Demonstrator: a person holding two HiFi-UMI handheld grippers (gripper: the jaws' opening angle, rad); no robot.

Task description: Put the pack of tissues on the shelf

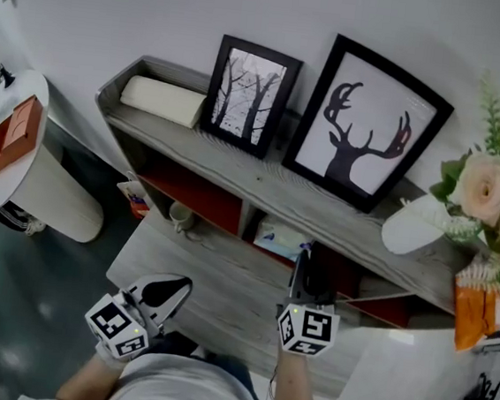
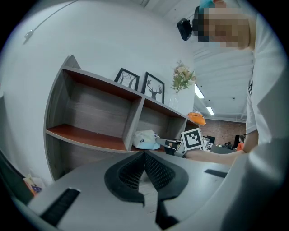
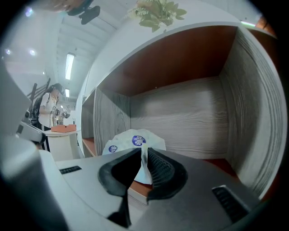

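– Inside the shelf (image 3: 189, 117), in the bay just right of the upright divider, is the pack of tissues (image 3: 133, 142) down yet?

– It looks to be resting on the red floor of that bay, near the front edge. The right hand-held gripper (image 3: 143, 151) is closed on a thin fold of its wrapper, so nothing has been let go.

– So what makes the release go well?

– I'd make sure the weight is fully on the board before the jaws part. With so little wrapper pinched, a pull backward could drag the pack toward the lip. Open first, then draw straight back along the line of the jaws.

– Push it deeper?

– A small nudge toward the back wall would be safer, I think; there is bare board behind it.

– And the other one?

– The left hand-held gripper (image 2: 144, 155) is closed on nothing, low over the worktop (image 1: 207, 270), well clear. Leave it there.
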